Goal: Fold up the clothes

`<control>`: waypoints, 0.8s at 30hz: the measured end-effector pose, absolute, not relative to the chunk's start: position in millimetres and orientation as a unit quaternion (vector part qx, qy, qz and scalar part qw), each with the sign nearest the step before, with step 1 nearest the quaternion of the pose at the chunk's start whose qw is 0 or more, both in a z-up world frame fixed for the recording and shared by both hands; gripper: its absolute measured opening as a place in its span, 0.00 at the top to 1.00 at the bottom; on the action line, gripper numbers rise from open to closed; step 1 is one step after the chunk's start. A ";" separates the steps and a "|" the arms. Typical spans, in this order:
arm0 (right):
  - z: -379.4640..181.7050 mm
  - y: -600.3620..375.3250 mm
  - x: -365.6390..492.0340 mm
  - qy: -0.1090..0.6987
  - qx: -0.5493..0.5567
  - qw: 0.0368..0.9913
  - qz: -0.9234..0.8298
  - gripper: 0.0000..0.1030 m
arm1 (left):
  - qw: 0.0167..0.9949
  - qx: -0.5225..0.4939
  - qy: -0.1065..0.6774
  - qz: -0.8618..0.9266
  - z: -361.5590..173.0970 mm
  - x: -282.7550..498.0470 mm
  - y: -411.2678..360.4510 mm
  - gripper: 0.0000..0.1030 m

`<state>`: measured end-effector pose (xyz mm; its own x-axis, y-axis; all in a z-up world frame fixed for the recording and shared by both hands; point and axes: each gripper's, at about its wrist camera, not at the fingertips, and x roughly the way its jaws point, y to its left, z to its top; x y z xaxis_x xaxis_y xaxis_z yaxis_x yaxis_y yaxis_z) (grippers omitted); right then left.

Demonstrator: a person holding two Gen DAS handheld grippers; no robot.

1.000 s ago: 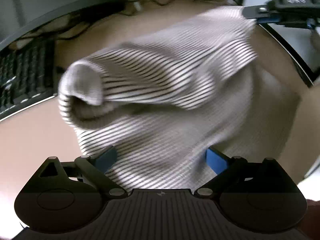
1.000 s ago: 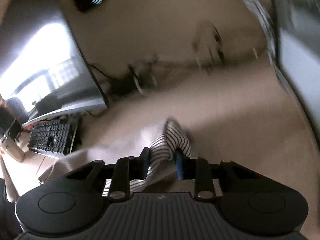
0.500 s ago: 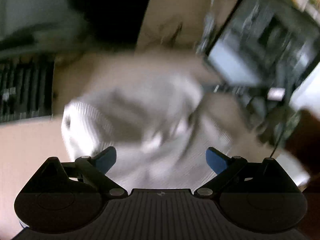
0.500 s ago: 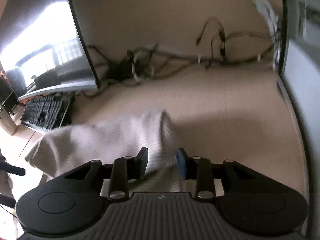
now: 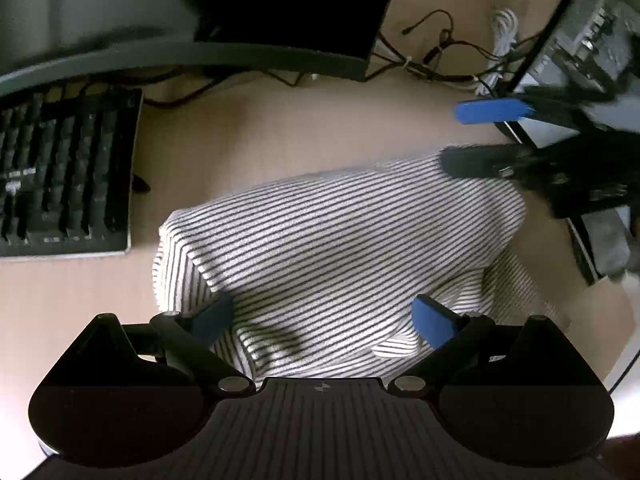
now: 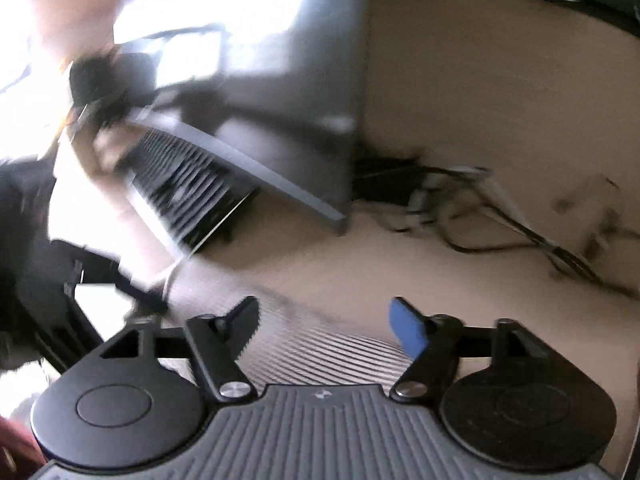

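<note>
Left wrist view: a striped top (image 5: 332,248) lies folded over in a soft heap on the tan worktop (image 5: 248,136), just beyond the left gripper (image 5: 324,318). That gripper is spread wide, one blue pad on each side of the cloth's near part, neither pad pressing on it. At upper right the right gripper (image 5: 480,136) reaches in from the side, blurred, its blue-padded finger above and its dark finger at the far right corner of the top; whether the dark finger touches the cloth cannot be told. A black keyboard (image 5: 60,176) sits on the left, well apart from the top, under the edge of a dark monitor (image 5: 296,4). Cables (image 5: 436,60) trail along the back of the worktop.

Right wrist view: the picture is smeared by motion. The right gripper (image 6: 324,324) has its jaws opening, fingers wide apart, with the striped top (image 6: 320,352) lying low between and beneath them, not pinched. Beyond are the worktop (image 6: 400,272), the keyboard (image 6: 180,192), a monitor (image 6: 288,72) with bright reflections and a tangle of cables (image 6: 500,216) at right.
</note>
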<state>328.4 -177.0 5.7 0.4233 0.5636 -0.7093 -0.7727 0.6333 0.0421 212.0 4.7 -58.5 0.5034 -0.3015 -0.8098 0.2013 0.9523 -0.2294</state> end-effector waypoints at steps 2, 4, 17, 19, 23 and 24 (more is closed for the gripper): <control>-5.4 -162.6 337.1 0.372 -0.169 0.811 0.418 0.25 | 0.868 -0.051 0.472 -0.146 -57.4 206.4 8.1 0.04; -18.2 -152.6 345.7 0.388 -0.182 0.795 0.430 0.24 | 0.868 -0.058 0.472 -0.144 -53.4 202.7 13.6 0.04; -61.2 -145.3 364.4 0.467 -0.104 0.751 0.455 0.31 | 0.856 -0.127 0.476 -0.160 -32.4 213.4 41.8 0.03; -52.0 -149.2 352.3 0.448 -0.108 0.761 0.456 0.55 | 0.862 -0.145 0.460 -0.155 -18.1 216.3 55.3 0.03; -33.4 -152.5 307.6 0.371 -0.171 0.792 0.454 0.63 | 0.855 -0.158 0.482 -0.106 -16.1 232.5 75.4 0.03; -30.0 -152.9 293.4 0.343 -0.195 0.799 0.454 0.65 | 0.847 -0.166 0.496 -0.093 -20.6 237.7 79.4 0.03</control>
